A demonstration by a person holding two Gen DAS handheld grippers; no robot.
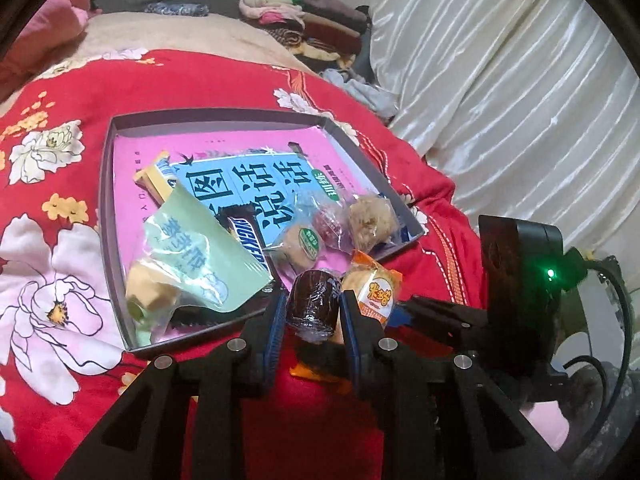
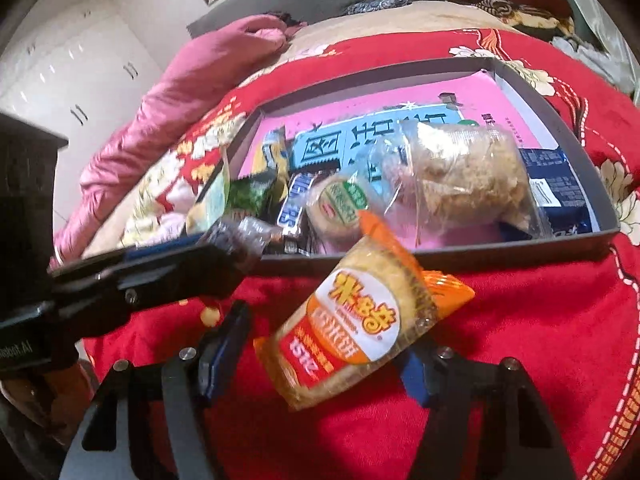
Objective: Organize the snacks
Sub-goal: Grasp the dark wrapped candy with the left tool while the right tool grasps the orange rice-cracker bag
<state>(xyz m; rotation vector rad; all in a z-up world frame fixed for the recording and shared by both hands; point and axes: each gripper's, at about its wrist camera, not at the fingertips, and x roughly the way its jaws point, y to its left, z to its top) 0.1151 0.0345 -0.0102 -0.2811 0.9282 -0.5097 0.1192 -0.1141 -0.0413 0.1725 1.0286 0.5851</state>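
Nearest, the left gripper [image 1: 312, 316] pinches a dark wrapped cake [image 1: 314, 306] between its fingers, the right gripper [image 2: 320, 344] stands open around an orange rice-cracker pack [image 2: 352, 320] on the red quilt [image 2: 520, 340], beside the tray [image 1: 116, 200] of snacks.

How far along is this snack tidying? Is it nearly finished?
Nearly, by the look of it. Several snacks already lie in the grey box, among them a Snickers bar. The left claw grips a dark wrapped cake. The right claw sits around an orange packet outside the box. Both remain to go in.
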